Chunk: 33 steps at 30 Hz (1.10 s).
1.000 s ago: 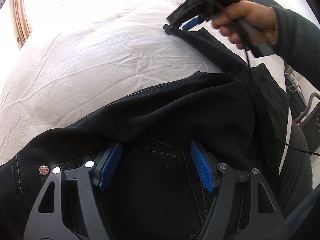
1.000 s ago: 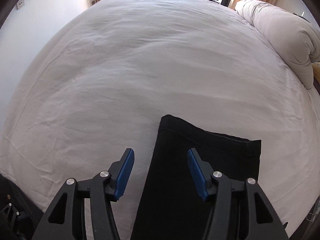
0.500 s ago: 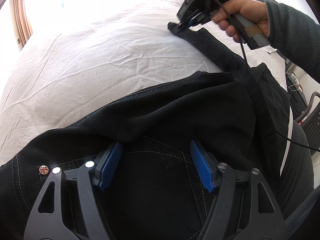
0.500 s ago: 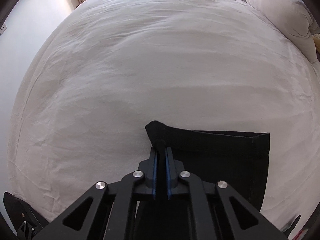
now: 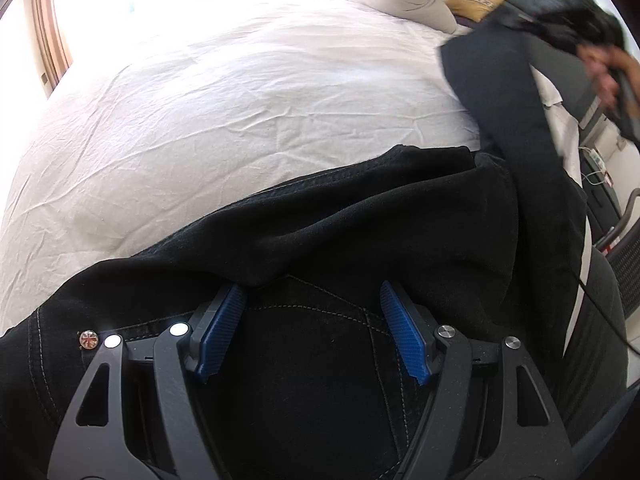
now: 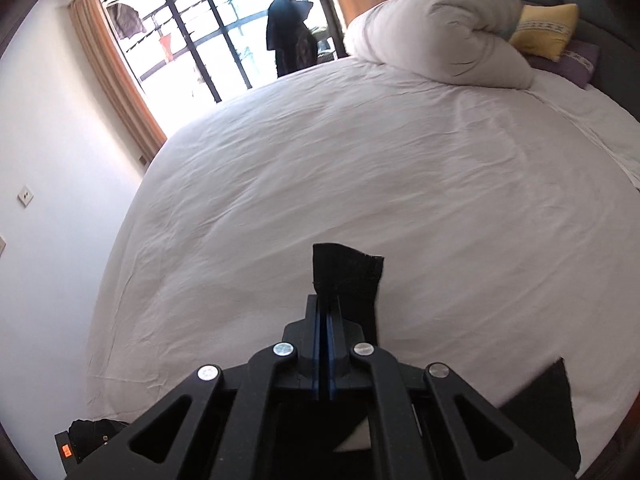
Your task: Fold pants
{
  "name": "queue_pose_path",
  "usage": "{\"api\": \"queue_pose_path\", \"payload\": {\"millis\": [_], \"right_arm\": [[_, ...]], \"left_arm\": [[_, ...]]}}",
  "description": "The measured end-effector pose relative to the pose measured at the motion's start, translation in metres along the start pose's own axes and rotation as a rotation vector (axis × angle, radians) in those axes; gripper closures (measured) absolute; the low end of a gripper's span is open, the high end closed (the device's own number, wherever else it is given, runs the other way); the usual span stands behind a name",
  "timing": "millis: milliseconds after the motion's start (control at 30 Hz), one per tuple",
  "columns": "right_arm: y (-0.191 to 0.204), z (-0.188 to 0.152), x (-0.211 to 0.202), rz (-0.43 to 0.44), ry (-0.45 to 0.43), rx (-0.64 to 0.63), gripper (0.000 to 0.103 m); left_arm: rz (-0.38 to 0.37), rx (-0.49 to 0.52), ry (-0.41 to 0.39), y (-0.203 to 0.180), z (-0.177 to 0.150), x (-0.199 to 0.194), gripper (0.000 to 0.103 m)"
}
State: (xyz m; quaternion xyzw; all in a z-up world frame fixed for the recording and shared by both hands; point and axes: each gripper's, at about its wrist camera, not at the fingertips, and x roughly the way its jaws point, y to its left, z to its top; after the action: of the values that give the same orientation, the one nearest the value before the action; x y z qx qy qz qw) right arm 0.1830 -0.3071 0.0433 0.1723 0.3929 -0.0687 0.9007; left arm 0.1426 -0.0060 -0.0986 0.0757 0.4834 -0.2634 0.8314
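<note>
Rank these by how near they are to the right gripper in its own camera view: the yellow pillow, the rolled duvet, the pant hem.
1. Pant hem, pinched in the right gripper, just ahead.
2. Rolled duvet, far across the bed, upper right.
3. Yellow pillow, behind the duvet, far right.

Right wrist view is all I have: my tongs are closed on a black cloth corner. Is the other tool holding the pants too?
Observer: No. The left tongs are open, their blue pads apart above the black denim pants.
Operator: Which part is under them?
Observer: The waist end; a metal rivet and stitched seams show there.
Operator: Is my leg lifted?
Observer: Yes, the black trouser leg hangs up off the white bed sheet.
</note>
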Motion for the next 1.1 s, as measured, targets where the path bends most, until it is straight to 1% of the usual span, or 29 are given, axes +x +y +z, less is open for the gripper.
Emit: {"api": "queue_pose_path", "payload": {"millis": [67, 133, 167, 233, 333, 467, 600, 700, 767, 867, 967, 1033, 1100], "right_arm": [[-0.031, -0.014, -0.029, -0.027, -0.051, 0.056, 0.1], [-0.063, -0.037, -0.059, -0.04, -0.102, 0.126, 0.1], [-0.075, -0.046, -0.069, -0.051, -0.119, 0.154, 0.1], [-0.103, -0.07, -0.087, -0.065, -0.143, 0.226, 0.1], [-0.144, -0.111, -0.095, -0.086, -0.142, 0.341, 0.1], [-0.173, -0.149, -0.095, -0.113, -0.134, 0.42, 0.1], [-0.199, -0.166, -0.081, -0.129, -0.1, 0.488, 0.1], [-0.214, -0.174, -0.075, -0.106, -0.09, 0.553, 0.1], [-0.216, -0.176, -0.079, -0.094, -0.102, 0.562, 0.1], [-0.214, -0.172, -0.091, -0.107, -0.139, 0.543, 0.1], [-0.221, -0.174, -0.102, -0.116, -0.167, 0.573, 0.1], [-0.224, -0.179, -0.099, -0.123, -0.142, 0.567, 0.1], [-0.23, -0.188, -0.088, -0.149, -0.084, 0.578, 0.1]], "left_arm": [[0.005, 0.004, 0.009, -0.003, 0.002, 0.003, 0.027], [0.015, 0.012, 0.019, -0.008, 0.005, 0.006, 0.022], [0.019, 0.015, 0.024, -0.01, 0.006, 0.008, 0.018], [0.029, 0.021, 0.034, -0.014, 0.009, 0.012, 0.014], [0.049, 0.011, 0.049, -0.019, 0.015, 0.016, 0.011], [0.047, -0.029, 0.06, -0.019, 0.021, 0.018, 0.011], [0.057, -0.047, 0.075, -0.019, 0.027, 0.022, 0.011], [0.057, -0.058, 0.079, -0.02, 0.03, 0.026, 0.01], [0.055, -0.06, 0.08, -0.017, 0.034, 0.027, 0.008], [0.054, -0.081, 0.084, -0.019, 0.04, 0.03, 0.007], [0.041, -0.111, 0.085, -0.013, 0.046, 0.031, 0.007], [0.044, -0.105, 0.087, -0.012, 0.047, 0.034, 0.005], [0.057, -0.089, 0.088, -0.015, 0.049, 0.038, 0.004]]}}
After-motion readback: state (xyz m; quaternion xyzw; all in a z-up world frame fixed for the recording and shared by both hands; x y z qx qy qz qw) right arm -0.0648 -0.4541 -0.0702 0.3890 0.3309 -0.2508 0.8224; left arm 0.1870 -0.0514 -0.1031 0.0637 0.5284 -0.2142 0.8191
